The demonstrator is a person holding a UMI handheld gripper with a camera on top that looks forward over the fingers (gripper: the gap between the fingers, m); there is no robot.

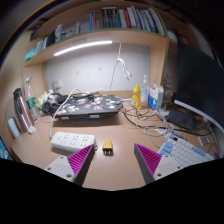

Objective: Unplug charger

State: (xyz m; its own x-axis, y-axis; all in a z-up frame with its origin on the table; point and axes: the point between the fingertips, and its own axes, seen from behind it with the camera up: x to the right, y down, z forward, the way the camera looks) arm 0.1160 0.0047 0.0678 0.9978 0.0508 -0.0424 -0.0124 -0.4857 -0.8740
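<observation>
— Condition of the fingers (112,165)?

— Spread wide apart, holding nothing. The purple pads (148,157) faced each other across bare bench (115,175).

— Location of the charger (107,148)?

— A small dark block with a yellow face sat on the bench just ahead of the fingers, between their tips. It lay beside the white power strip (72,141), at that strip's right end. Whether it was seated in a socket could not be determined.

— Other items?

— A laptop (88,104) further back, a yellow bottle (136,97) toward the rear right, and a keyboard (188,150) at the right edge.
</observation>
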